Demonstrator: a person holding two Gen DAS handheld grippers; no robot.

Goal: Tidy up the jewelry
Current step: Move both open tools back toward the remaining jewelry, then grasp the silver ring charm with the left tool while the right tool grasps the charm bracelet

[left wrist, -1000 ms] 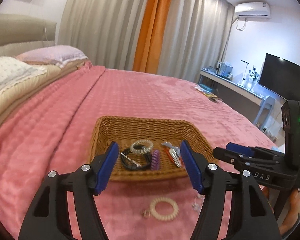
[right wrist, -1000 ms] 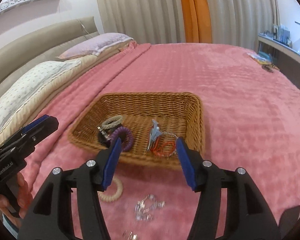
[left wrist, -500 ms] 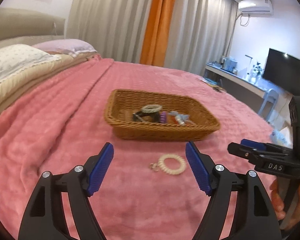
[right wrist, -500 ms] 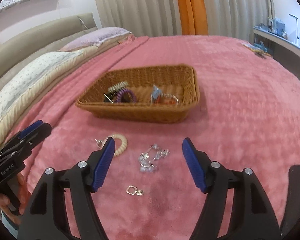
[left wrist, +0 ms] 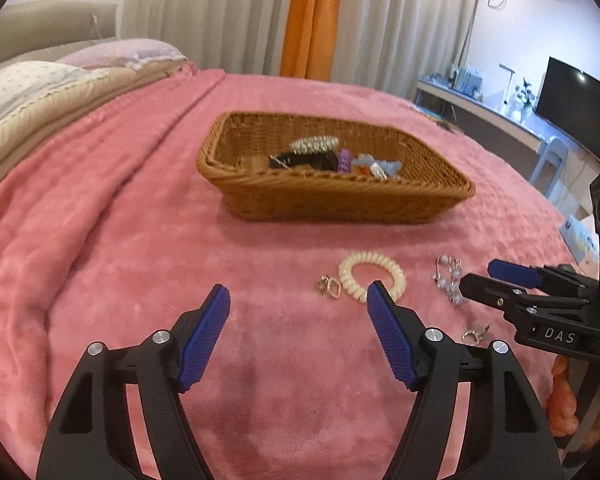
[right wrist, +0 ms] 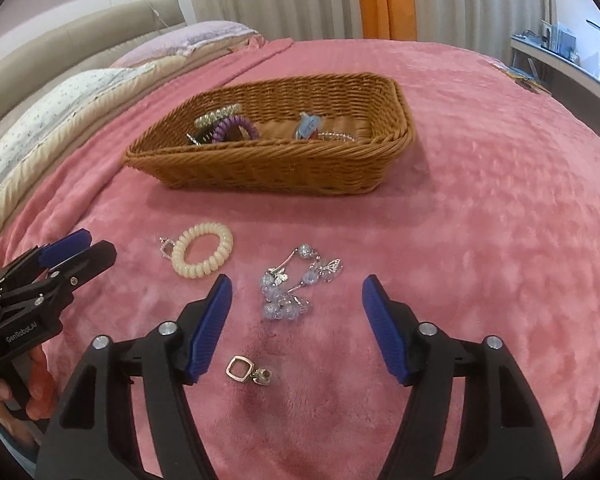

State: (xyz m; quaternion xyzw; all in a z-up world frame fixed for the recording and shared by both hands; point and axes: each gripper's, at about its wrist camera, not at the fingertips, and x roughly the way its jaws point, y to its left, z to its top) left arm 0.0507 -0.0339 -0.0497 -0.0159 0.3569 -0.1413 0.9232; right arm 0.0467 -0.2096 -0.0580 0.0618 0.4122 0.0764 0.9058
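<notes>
A wicker basket point(left wrist: 332, 196) point(right wrist: 272, 164) on the pink bedspread holds several hair ties and clips. In front of it lie a cream spiral hair tie point(left wrist: 372, 276) point(right wrist: 202, 255), a small earring point(left wrist: 330, 286) point(right wrist: 166, 246) beside it, a crystal bead bracelet point(right wrist: 296, 284) point(left wrist: 448, 280) and a square-ring earring point(right wrist: 248, 372) point(left wrist: 474, 334). My left gripper point(left wrist: 298, 308) is open and empty, just short of the hair tie. My right gripper point(right wrist: 296, 300) is open and empty, its fingers either side of the bracelet, held above it.
Pillows point(left wrist: 40, 88) and a headboard lie at the left. Curtains point(left wrist: 308, 16) hang behind the bed. A desk with a TV point(left wrist: 572, 100) stands at the right. Pink bedspread point(right wrist: 500, 220) stretches all around the basket.
Both grippers have pulled back from over the basket and dropped lower toward the bedspread. The loose jewelry now lies between and just ahead of the fingers.
</notes>
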